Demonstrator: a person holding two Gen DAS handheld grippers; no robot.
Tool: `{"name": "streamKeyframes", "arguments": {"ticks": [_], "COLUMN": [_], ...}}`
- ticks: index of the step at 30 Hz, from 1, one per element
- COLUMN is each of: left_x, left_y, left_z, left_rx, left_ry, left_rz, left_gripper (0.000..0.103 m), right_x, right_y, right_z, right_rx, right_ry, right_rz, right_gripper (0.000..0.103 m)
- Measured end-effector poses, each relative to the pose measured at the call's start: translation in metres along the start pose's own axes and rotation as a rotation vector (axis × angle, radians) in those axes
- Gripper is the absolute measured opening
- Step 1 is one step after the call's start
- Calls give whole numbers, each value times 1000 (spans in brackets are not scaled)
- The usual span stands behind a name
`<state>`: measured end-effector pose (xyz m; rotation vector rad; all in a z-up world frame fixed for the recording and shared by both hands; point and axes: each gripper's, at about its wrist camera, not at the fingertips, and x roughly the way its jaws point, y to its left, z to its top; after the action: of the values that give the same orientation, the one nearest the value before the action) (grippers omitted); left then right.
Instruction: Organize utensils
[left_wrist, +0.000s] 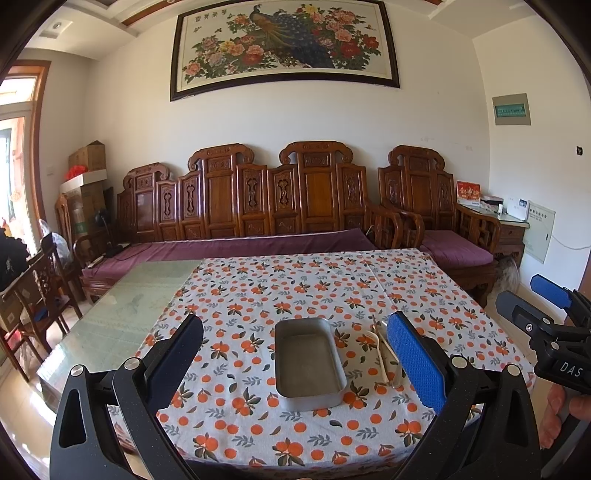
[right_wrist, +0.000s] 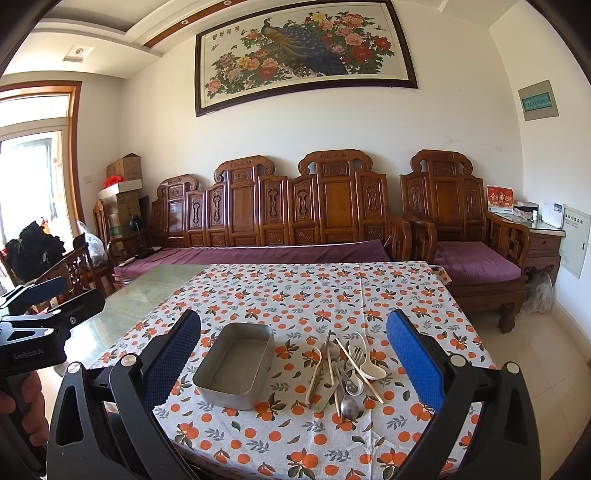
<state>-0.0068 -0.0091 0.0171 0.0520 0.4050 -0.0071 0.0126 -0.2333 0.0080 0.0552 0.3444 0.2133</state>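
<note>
Grey metal tin (right_wrist: 236, 365) on white tablecloth (right_wrist: 295, 295) (orange-fruit print)

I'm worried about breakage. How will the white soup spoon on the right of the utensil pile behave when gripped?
The white soup spoon looks glazed, probably ceramic, so likely rigid, brittle and somewhat slippery between pads. Its rounded bowl may rock or pivot if pinched there; the handle seems safer. It lies against chopsticks and a fork, so lifting may drag those along.
</note>
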Motion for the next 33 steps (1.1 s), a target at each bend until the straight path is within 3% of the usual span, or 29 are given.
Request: {"name": "streamKeyframes", "arguments": {"ticks": [10,20,29,33], "left_x": [37,95,156,180], "left_y": [5,-6,-26,-37], "left_z": [-20,-45,-65,-74], "left_rx": [10,60,115,148], "left_ry": [118,255,413,477], "left_rz": [-34,-126,-224,-234], "left_gripper": [97,97,97,97], "right_x": [16,71,130,154], "right_y": [-13,-38,-70,-82], "right_z": [-12,-38,-59,-61], "right_rx": [31,24,13,-16], "right_ry": [19,102,192,216], "right_rz": [40,46,20,47], "right_gripper": [101,101,92,79]}}
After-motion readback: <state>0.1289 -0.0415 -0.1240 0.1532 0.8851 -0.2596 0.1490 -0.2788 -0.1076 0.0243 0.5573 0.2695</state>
